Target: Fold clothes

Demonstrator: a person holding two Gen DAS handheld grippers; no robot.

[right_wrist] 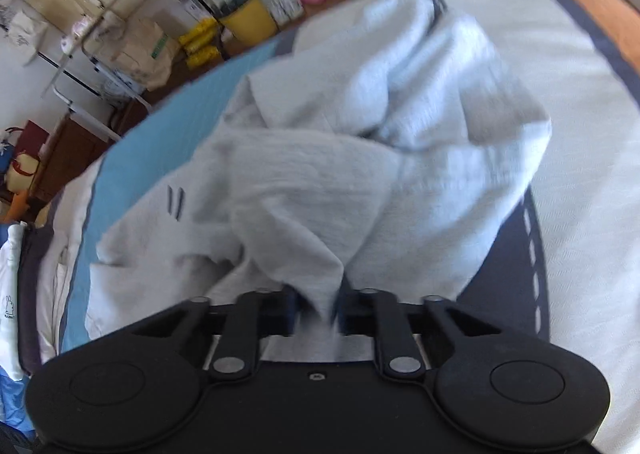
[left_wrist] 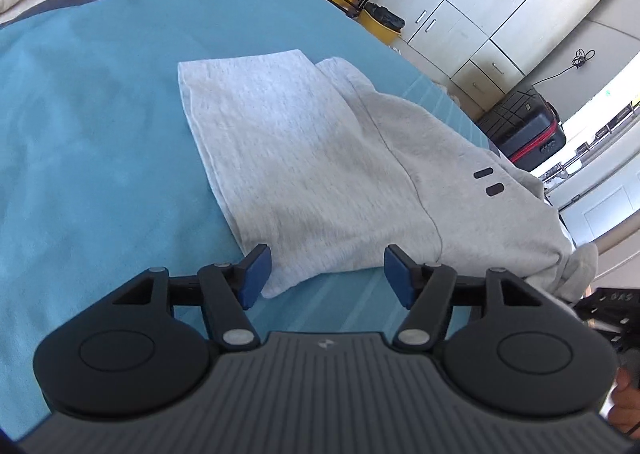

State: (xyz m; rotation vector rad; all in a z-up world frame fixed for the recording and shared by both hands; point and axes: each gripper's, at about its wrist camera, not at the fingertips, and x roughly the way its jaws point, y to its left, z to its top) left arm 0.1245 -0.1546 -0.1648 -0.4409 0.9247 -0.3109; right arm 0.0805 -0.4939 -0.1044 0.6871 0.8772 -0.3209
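1. My left gripper has its jaws spread, nothing between them, hanging just above the near corner of the grey garment.
2. The grey garment lies partly folded on the blue bed cover, 2 dark dashes on it facing up.
3. My right gripper has its jaws pressed together, pinching a bunched fold of the garment's cloth, which rises crumpled ahead of them.

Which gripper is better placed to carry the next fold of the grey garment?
Right. The right gripper is shut on a bunch of the grey garment, while the left gripper is open above its near edge, holding nothing.
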